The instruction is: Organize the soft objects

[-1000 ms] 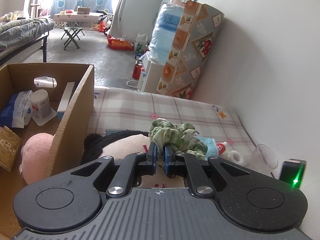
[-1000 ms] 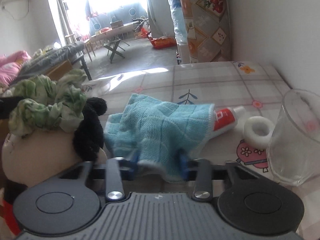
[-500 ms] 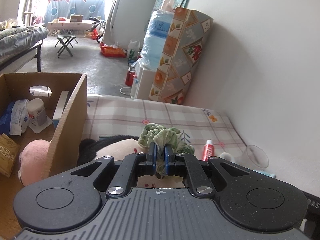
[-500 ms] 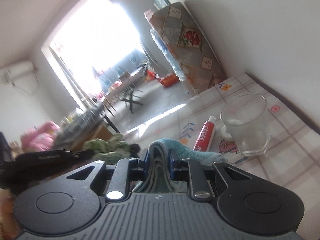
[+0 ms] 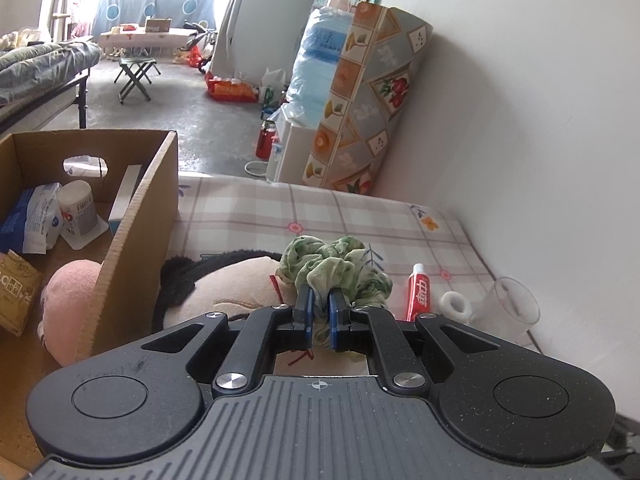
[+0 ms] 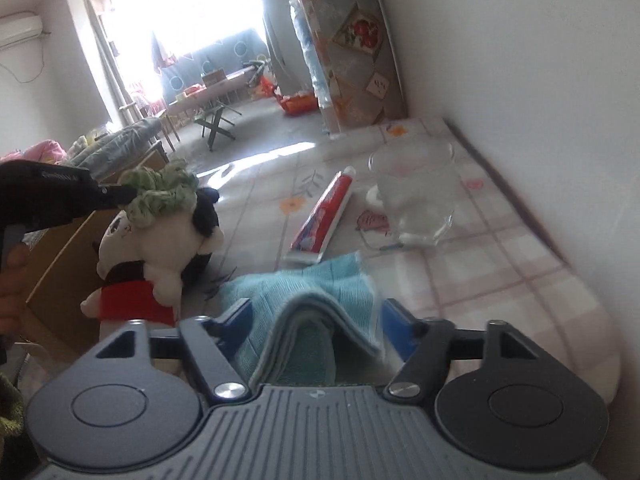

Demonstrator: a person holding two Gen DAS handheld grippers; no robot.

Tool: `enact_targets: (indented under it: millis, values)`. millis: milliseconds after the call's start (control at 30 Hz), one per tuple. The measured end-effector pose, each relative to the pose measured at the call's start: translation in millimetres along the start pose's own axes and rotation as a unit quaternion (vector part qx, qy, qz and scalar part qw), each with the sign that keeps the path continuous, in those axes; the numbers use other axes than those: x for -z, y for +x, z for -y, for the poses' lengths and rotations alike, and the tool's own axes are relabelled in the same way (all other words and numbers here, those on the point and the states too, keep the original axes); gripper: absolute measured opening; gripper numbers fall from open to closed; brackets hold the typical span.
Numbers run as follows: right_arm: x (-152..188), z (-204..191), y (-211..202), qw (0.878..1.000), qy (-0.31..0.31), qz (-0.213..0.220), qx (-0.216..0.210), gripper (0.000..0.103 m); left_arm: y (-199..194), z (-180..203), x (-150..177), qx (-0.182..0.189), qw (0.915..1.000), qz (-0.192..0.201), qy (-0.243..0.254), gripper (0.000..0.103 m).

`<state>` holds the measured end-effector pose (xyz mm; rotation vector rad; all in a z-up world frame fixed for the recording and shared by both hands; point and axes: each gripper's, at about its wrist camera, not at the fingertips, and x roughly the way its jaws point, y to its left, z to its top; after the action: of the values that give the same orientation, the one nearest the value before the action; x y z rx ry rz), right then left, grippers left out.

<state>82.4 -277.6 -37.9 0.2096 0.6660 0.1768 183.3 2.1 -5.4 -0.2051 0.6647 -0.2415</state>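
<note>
Green crinkled fabric, a scrunchie (image 5: 334, 270), is pinched in the left gripper (image 5: 319, 316), whose fingers are nearly together on a bunched fold, the rest of the ring puffing out past the tips and over the plush toy (image 5: 236, 284) lying just beyond. The right gripper (image 6: 316, 320) has just been opening: its fingers stand wide with the folded blue cloth (image 6: 320, 300) humped between them, apparently touching neither pad, though blur makes that hard to confirm. Both pieces look light, limp and easily crushed without harm, so a pinch on any gathered fold should do; the cloth will sag and unfold if taken by one edge. The cardboard box (image 5: 140, 216) sits left of the left fingers. Right of the right fingers, the clear glass (image 6: 414, 196) is the fragile neighbour, with the toothpaste tube (image 6: 324, 216) beside it.
</note>
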Motion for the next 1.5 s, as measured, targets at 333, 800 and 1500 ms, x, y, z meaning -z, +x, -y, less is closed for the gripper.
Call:
enact_targets:
  millis: [333,800,1500]
  values:
    - [-4.0,-23.9,72.5,0.993,-0.098,-0.068,-0.020,0.103,3.5,0.0,2.7,-0.006,1.0000,-0.004,0.004,0.007]
    - [8.3,-21.1,66.2,0.991,-0.113,-0.064,0.022,0.021,-5.0,-5.4,-4.4,0.016,0.9997,0.009,-0.015,0.007]
    - [-72.2,-85.3,-24.2,0.985,-0.090,0.090,-0.117,0.020,-147.4,-111.8,-75.9,0.009,0.9821,0.145,-0.121,0.007]
